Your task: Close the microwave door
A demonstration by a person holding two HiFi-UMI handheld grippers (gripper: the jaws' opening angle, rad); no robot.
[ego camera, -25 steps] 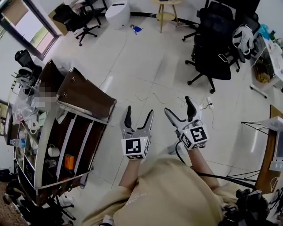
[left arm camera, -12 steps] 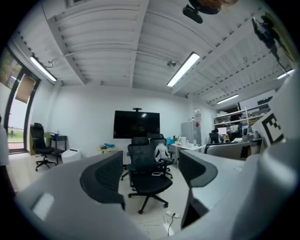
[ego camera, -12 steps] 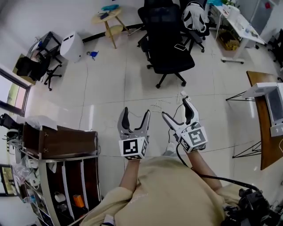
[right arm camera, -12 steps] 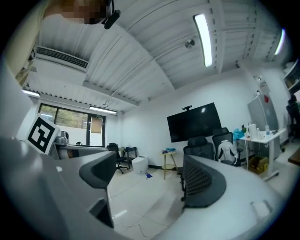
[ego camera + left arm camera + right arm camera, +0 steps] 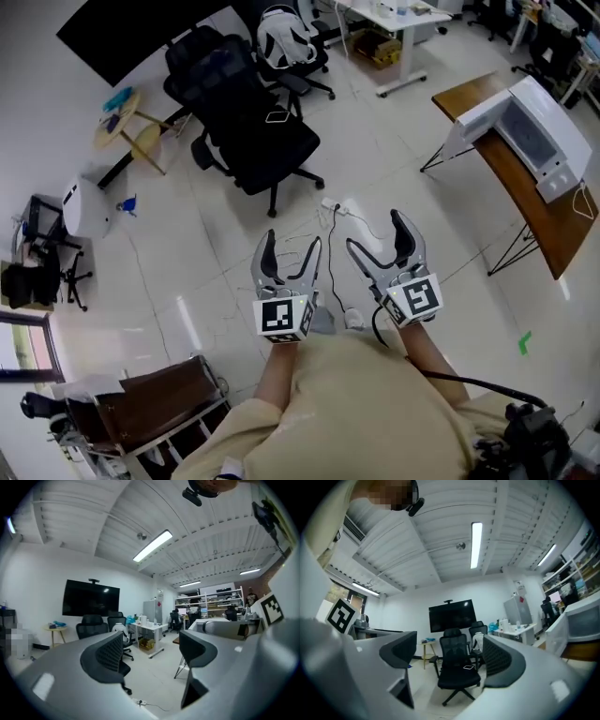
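Over the head view: two grippers, one per hand, held side by side above pale floor tiles. Left gripper (image 5: 292,246) has its jaws spread, nothing in them. Right gripper (image 5: 379,236) likewise spread and empty. Each carries one cube with black-and-white square markers. One white microwave (image 5: 530,136) sits on a brown wooden table (image 5: 525,216) at upper right, well apart from both grippers; door position cannot be told from this angle. Two black office chairs (image 5: 248,122) stand beyond the grippers, the farther one draped with a white item. One round wooden stool (image 5: 131,131) at left, one brown cabinet (image 5: 159,403) at lower left, one power strip (image 5: 333,206) with its cable on the floor.

Against 1.0 s ago: the view has swung, so the cabinet has slid from mid-left to the bottom corner, and the microwave table has come fully into frame. Gripper pose is unchanged.

Left gripper view: jaws apart, only floor between them. One black wall screen (image 5: 90,598), one white desk (image 5: 150,627), one lit ceiling strip (image 5: 152,545).

Right gripper view: jaws apart, nothing gripped; a black chair shows in the gap, far off. The microwave shows at the right edge.
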